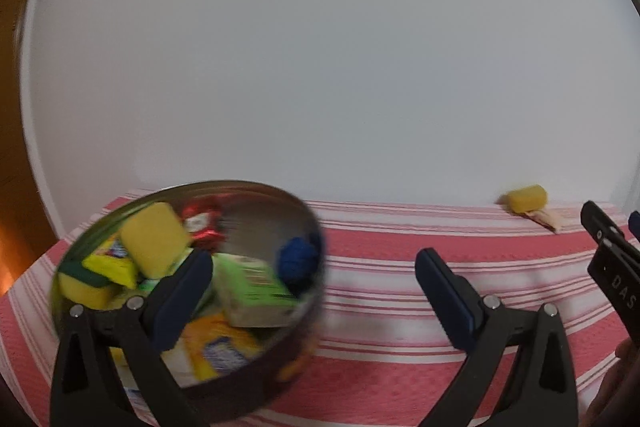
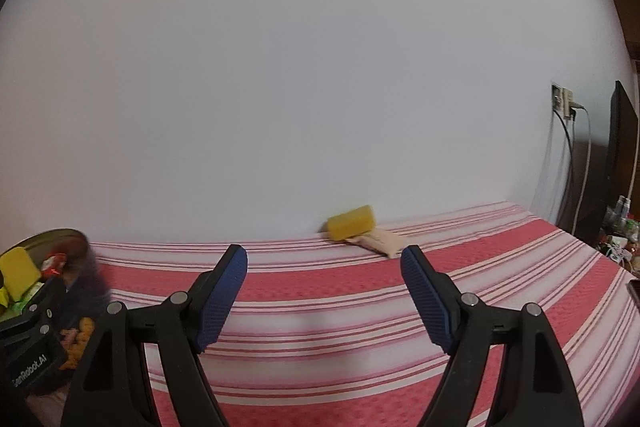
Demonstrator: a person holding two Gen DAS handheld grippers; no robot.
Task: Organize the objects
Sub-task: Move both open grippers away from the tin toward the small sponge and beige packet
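While the left hand-held gripper [image 1: 314, 291] stands with its two blue-padded fingers spread wide and nothing between them, its left finger reaches over the rim of a round dark metal tin [image 1: 280, 359] that sits on the red-and-white striped cloth [image 1: 400, 251] covering the surface. The tin is blurred. It is crowded with small things: a yellow sponge block [image 1: 154, 239] near its far left side, a yellow-and-green scouring sponge [image 1: 84, 287] lower left, a red foil wrapper [image 1: 202, 221] at the back, a green-and-white carton [image 1: 252, 291] in the middle, a dark blue rounded lump [image 1: 298, 259] against the right wall, and a yellow packet [image 1: 220, 347] at the front.

Well apart from the tin, at the far edge of the cloth against the plain white wall [image 1: 320, 47], a second yellow sponge [image 1: 525, 198] rests partly on a flat beige pouch [image 1: 550, 217]. From the right wrist view this sponge [image 2: 352, 221] and pouch [image 2: 380, 241] lie ahead of the right hand-held gripper [image 2: 324, 297], whose fingers are likewise spread apart and empty, poised above the striped cloth [image 2: 320, 367]. The tin's edge [image 2: 86, 267] shows at far left of that view, beside the black body of the left hand-held gripper. A wall socket with cables [image 2: 562, 103] sits at the right.
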